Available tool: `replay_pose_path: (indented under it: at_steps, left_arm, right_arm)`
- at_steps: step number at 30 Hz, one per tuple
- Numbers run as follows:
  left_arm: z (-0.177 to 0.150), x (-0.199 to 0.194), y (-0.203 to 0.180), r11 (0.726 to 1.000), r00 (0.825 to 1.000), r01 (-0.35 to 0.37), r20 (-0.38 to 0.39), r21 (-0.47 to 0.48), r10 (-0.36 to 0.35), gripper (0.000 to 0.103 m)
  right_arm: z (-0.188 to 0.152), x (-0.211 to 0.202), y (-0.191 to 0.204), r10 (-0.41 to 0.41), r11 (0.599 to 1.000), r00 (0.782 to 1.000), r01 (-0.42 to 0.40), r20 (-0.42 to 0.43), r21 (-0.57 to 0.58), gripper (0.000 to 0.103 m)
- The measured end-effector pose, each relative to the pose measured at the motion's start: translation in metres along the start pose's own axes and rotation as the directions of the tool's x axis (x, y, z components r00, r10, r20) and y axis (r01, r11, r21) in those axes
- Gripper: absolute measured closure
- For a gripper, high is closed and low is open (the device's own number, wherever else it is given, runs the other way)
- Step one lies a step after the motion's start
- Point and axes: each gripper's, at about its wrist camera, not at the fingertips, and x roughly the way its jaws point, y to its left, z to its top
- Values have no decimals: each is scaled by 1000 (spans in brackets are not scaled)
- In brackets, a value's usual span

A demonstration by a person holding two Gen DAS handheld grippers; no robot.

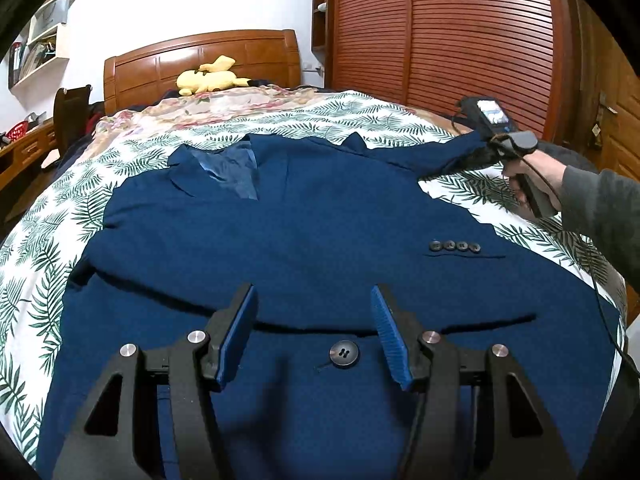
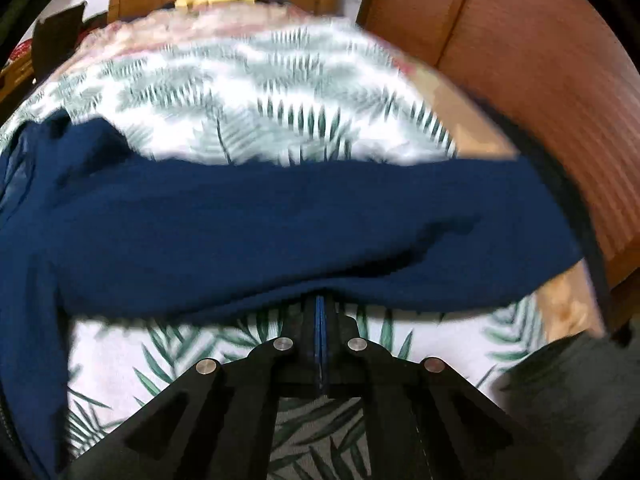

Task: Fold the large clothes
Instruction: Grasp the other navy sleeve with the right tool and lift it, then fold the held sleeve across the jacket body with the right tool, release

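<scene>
Spread wide at the bottom of the left wrist view, the left gripper (image 1: 314, 328) was held over the blue jacket (image 1: 304, 240) with nothing between its fingers; a large button (image 1: 343, 353) was seen in the gap. That jacket was laid open across the bed (image 1: 48, 240), on a leaf-print cover, with its lining turned out near the collar. Only in this view were the four cuff buttons (image 1: 455, 246) shown — and the right gripper (image 1: 474, 158) from outside, held in a grey-sleeved hand at the jacket's far sleeve. In the right wrist view the right gripper's fingers (image 2: 308, 340) were pressed together on the edge of the sleeve (image 2: 300, 224), which was stretched across the frame. That view was blurred, and the fingertips were hidden under the cloth. Behind the bed, a wooden headboard (image 1: 200, 56), a yellow plush toy (image 1: 212, 78) and a slatted wardrobe (image 1: 460, 32) were made out.
</scene>
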Motion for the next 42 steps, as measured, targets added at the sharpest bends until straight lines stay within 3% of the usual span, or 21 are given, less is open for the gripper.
replay_pose_path:
  at_steps: [4,6,12,14,15,16,18,23,25,27,29,30,31,34,36,42]
  left_arm:
    - [-1,0,-1,1000,1000,-1,0,0,1,43]
    - [-1,0,-1,1000,1000,-2,1,1,2,43]
    - [0,-1,1,1000,1000,-2,1,-6,2,43]
    - [-1,-1,1,1000,1000,0,-2,-9,0,43]
    - [0,0,1,1000,1000,1,-3,-9,-1,43]
    - [0,0,1,1000,1000,2,-4,-10,-2,43]
    - [0,1,1,1000,1000,3,-7,-8,-3,43]
    - [0,2,1,1000,1000,9,-13,-9,-9,43]
    - [0,3,2,1000,1000,12,-17,-12,-12,43]
    - [0,3,3,1000,1000,14,-20,-16,-15,43]
    - [0,3,3,1000,1000,16,-21,-17,-16,43]
    - [0,2,2,1000,1000,17,-20,-17,-17,43]
    - [0,2,2,1000,1000,17,-20,-17,-18,43]
    - [-1,3,2,1000,999,21,-24,-18,-22,43]
    - [0,3,4,1000,999,22,-24,-21,-23,43]
    - [-2,1,4,1000,1000,19,-18,-23,-19,43]
  right_arm:
    - [13,-56,21,30,997,986,-18,166,-68,103]
    - [17,-77,31,56,994,977,-36,208,-101,103]
    - [15,-82,33,62,995,984,-48,168,-87,103]
    - [10,-73,26,42,996,993,-32,112,-87,92]
    - [5,-65,24,25,996,996,-17,82,-89,78]
    - [0,-58,21,23,996,998,-18,52,-90,56]
    - [-4,-39,17,35,996,999,-35,0,-82,36]
    - [-12,3,10,8,995,993,-20,-119,-98,35]
    - [-9,10,6,20,996,994,-29,-109,-83,33]
    - [-3,15,2,-3,997,996,-5,-94,-82,33]
    - [1,22,-3,-36,997,996,30,-84,-75,47]
    - [3,25,-6,-34,998,996,29,-88,-59,75]
    - [6,31,-6,-41,998,995,36,-95,-50,94]
    - [11,32,3,-96,993,993,92,-62,-72,101]
    - [16,16,11,-119,991,993,121,22,-62,102]
    - [35,-63,37,11,996,974,8,224,-84,102]
